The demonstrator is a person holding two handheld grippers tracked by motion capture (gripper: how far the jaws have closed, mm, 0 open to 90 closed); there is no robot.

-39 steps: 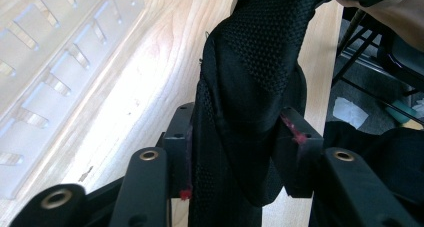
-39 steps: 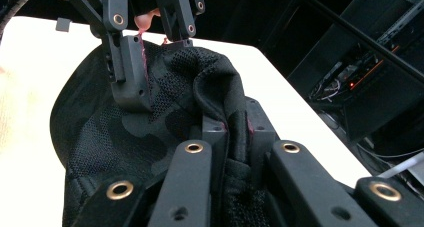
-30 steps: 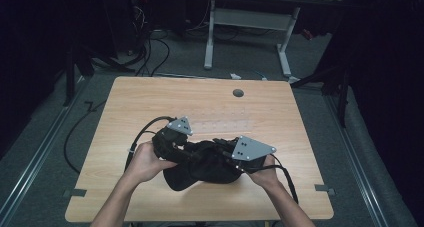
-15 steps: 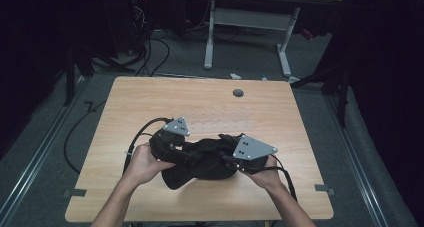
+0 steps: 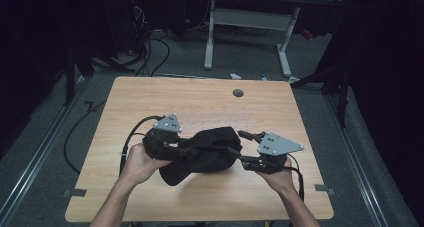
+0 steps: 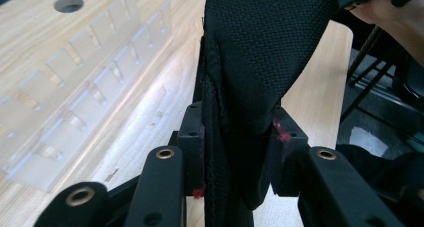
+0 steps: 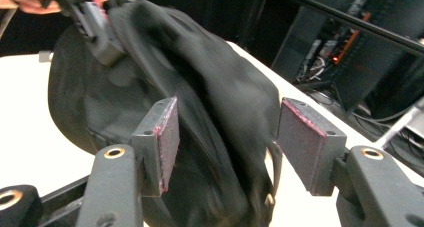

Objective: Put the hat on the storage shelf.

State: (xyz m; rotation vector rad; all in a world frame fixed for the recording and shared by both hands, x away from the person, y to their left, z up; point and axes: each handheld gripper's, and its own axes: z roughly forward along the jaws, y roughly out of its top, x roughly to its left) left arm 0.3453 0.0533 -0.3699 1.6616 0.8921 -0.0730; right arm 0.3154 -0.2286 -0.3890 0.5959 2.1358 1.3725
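A black fabric bag [image 5: 205,149] hangs bunched between my two grippers over the near half of the wooden table [image 5: 200,107]. My left gripper [image 5: 172,143] is shut on a fold of the bag's cloth [image 6: 260,47], which rises between its jaws [image 6: 237,137]. At the bag's right end my right gripper [image 5: 241,146] is open. In the right gripper view its red-lined pads [image 7: 167,137] stand wide on either side of the blurred bag [image 7: 210,92] without pinching it [image 7: 225,137]. The left gripper [image 7: 92,17] shows far off at the upper left.
A round cable hole [image 5: 238,92] sits in the table's far half. Cables [image 5: 130,142] trail from the left gripper off the table's left side. Another desk's white legs [image 5: 210,32] stand beyond the far edge. A faint see-through ridged shape [image 6: 85,87] overlies the tabletop.
My right gripper has drawn to the right along the bag's end. The bag looks stretched out more between the hands. The left gripper keeps its hold.
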